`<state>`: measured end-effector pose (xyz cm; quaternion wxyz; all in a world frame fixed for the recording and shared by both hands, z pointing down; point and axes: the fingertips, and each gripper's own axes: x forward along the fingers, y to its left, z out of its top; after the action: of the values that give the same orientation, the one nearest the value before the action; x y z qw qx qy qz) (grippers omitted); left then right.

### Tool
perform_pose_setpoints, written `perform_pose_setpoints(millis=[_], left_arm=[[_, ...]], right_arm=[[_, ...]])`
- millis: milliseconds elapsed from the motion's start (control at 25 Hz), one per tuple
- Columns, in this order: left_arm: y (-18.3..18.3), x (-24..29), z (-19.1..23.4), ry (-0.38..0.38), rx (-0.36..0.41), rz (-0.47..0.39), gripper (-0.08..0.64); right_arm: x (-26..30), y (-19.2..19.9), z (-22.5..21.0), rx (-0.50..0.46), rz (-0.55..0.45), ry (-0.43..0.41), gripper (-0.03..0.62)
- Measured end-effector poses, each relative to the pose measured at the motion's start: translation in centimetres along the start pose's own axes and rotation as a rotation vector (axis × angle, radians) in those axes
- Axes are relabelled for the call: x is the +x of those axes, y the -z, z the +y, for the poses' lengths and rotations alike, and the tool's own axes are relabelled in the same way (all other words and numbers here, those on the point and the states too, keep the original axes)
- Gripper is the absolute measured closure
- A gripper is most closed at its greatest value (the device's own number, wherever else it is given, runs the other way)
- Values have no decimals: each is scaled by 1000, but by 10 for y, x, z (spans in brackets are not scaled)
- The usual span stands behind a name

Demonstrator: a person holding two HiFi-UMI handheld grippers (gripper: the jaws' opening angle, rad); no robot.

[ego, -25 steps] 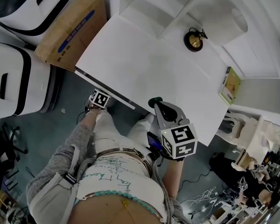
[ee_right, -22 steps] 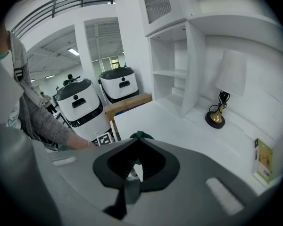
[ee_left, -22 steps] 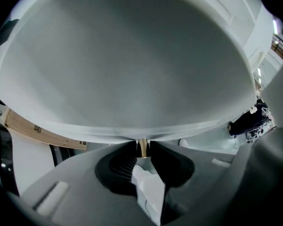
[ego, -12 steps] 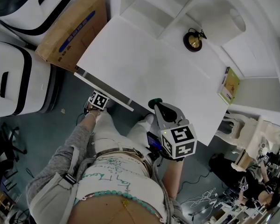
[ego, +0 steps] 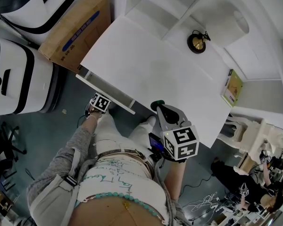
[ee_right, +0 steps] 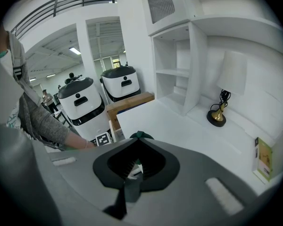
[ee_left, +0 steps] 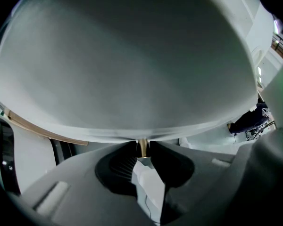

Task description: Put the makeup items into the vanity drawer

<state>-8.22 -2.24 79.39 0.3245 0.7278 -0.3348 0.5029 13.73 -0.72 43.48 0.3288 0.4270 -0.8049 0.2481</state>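
The person stands at the front of the white table [ego: 151,74] with both arms bent low. The left forearm reaches forward and down, so the left gripper [ee_left: 142,150] sits just under the table's front edge; its marker cube [ego: 100,101] shows beside the drawer [ego: 106,89]. Its fingers [ee_left: 172,166] are clamped on the drawer's small brass knob [ee_left: 142,146]. The right gripper [ego: 158,104] is held close to the body and points up over the table's near edge. Its fingers [ee_right: 153,166] are pressed together with nothing between them. The drawer is at the table's front left. It now stands further out than a second ago: then only a thin line showed along the front, and now a strip of its inside is visible. The left cube has come slightly toward the person with it, while the right gripper has hardly moved. On the table a lamp [ego: 196,41] stands at the back and a yellow-green box [ego: 233,85] at the far right, well apart from the drawer.
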Motion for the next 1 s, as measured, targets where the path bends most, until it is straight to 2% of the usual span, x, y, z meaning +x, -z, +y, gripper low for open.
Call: perform_pose_setpoints(millis=[360,480,1000], left_arm=[[17,-3,2,-15,-4,29,469],[15,-3,-1,1,-1,7,469],[29,-8,-3,-6,-18,5,469]], right_arm=[[1,1,6,-5,-1,-10,563],[2,3,7,-6,3,-12,563],[4,6,12,-23,13,-29,563]])
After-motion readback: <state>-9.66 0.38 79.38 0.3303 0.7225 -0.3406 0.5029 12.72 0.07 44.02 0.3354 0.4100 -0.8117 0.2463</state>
